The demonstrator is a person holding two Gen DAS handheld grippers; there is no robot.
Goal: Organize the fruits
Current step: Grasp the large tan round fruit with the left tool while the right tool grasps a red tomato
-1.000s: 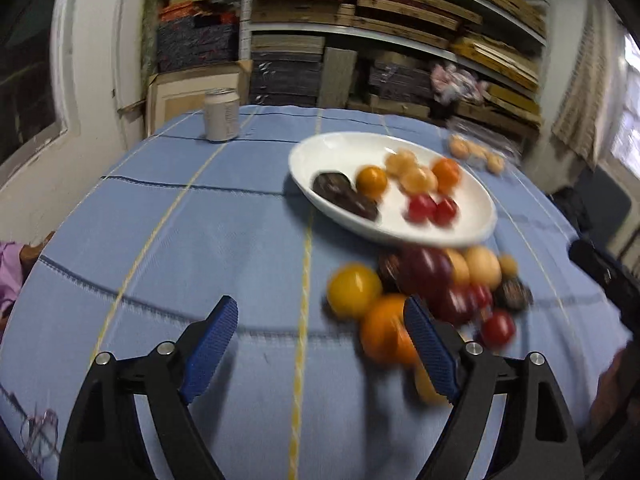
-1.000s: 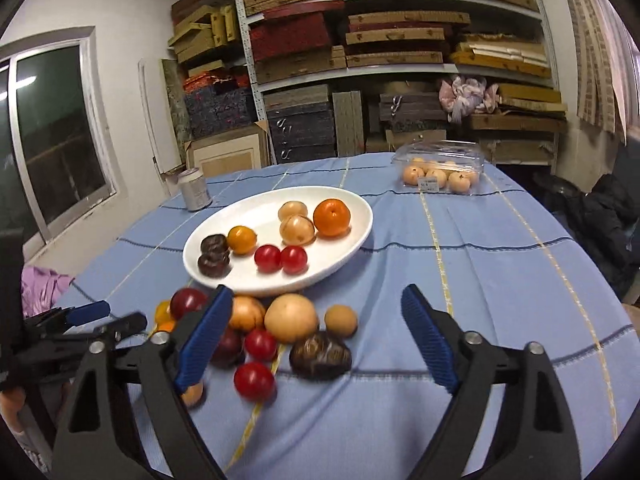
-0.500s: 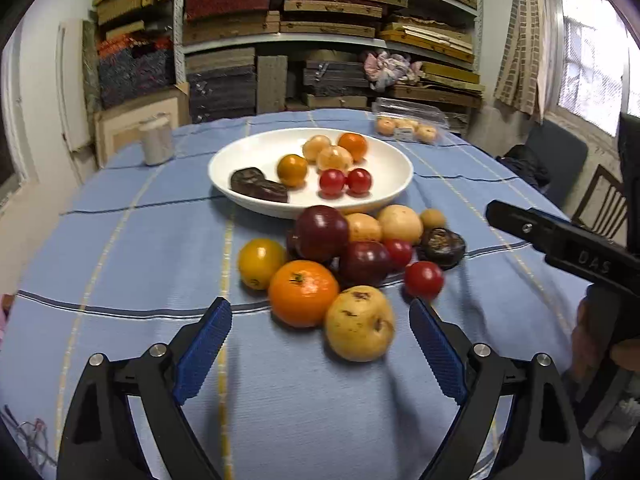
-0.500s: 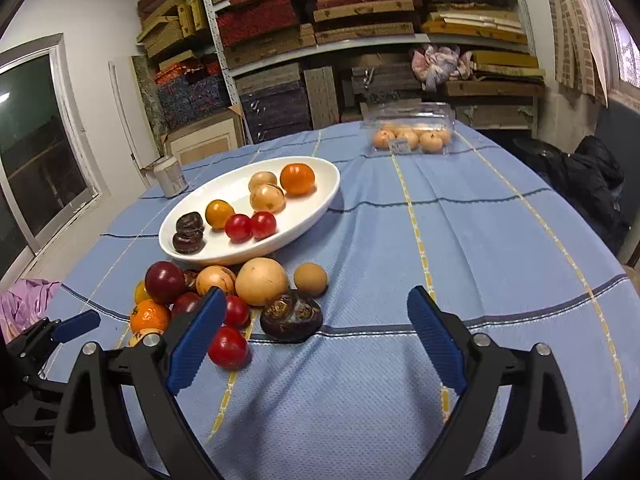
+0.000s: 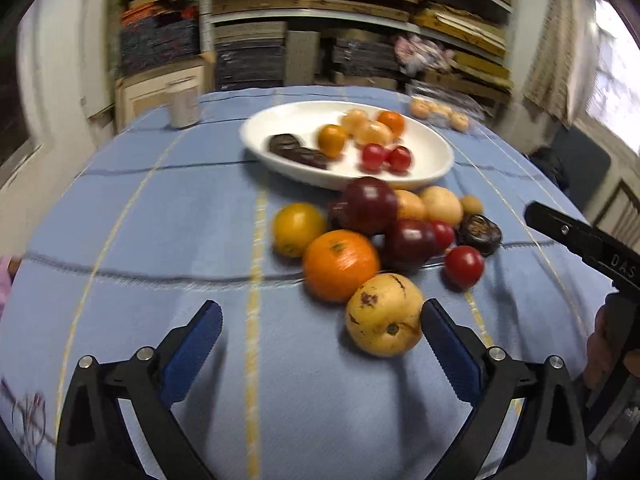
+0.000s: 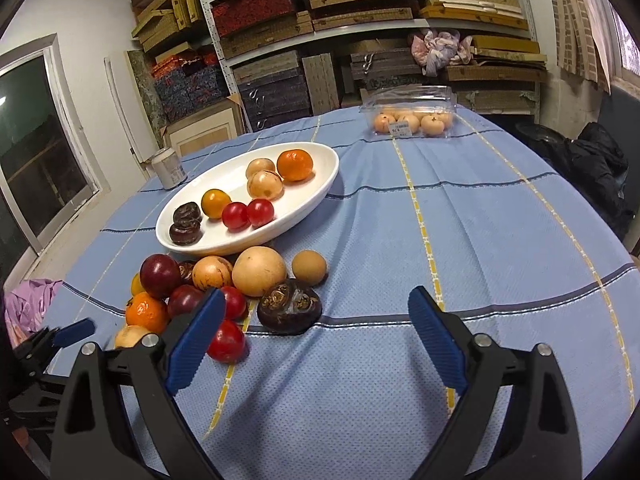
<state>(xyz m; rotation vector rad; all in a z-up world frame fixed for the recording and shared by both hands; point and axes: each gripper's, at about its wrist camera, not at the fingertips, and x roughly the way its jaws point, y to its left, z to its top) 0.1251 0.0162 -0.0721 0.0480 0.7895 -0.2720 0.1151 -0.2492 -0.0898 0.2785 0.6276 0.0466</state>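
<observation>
A pile of loose fruit lies on the blue cloth in front of a white oval plate (image 5: 438, 168) (image 6: 316, 196) that holds several fruits. My left gripper (image 5: 320, 332) has its jaws opening. A yellow spotted fruit (image 5: 384, 314) sits just inside its right pad, and I cannot tell if they touch. Behind that fruit are an orange (image 5: 340, 264), a yellow tomato (image 5: 298, 228) and dark red plums (image 5: 370, 204). My right gripper (image 6: 316, 332) is open, with a dark brown fruit (image 6: 289, 308) just ahead between its tips and a red tomato (image 6: 226, 340) by its left pad.
A metal can (image 6: 169, 168) stands left of the plate. A clear clamshell of pale fruit (image 6: 412, 116) sits at the table's far side. Shelves of stacked boxes fill the back wall. A purple cloth (image 6: 28, 304) lies off the table's left edge. Bare cloth stretches to the right.
The left gripper's jaws have spread wider and its view has swung, so the yellow spotted fruit now sits by its right pad. The right gripper has come nearer the dark brown fruit.
</observation>
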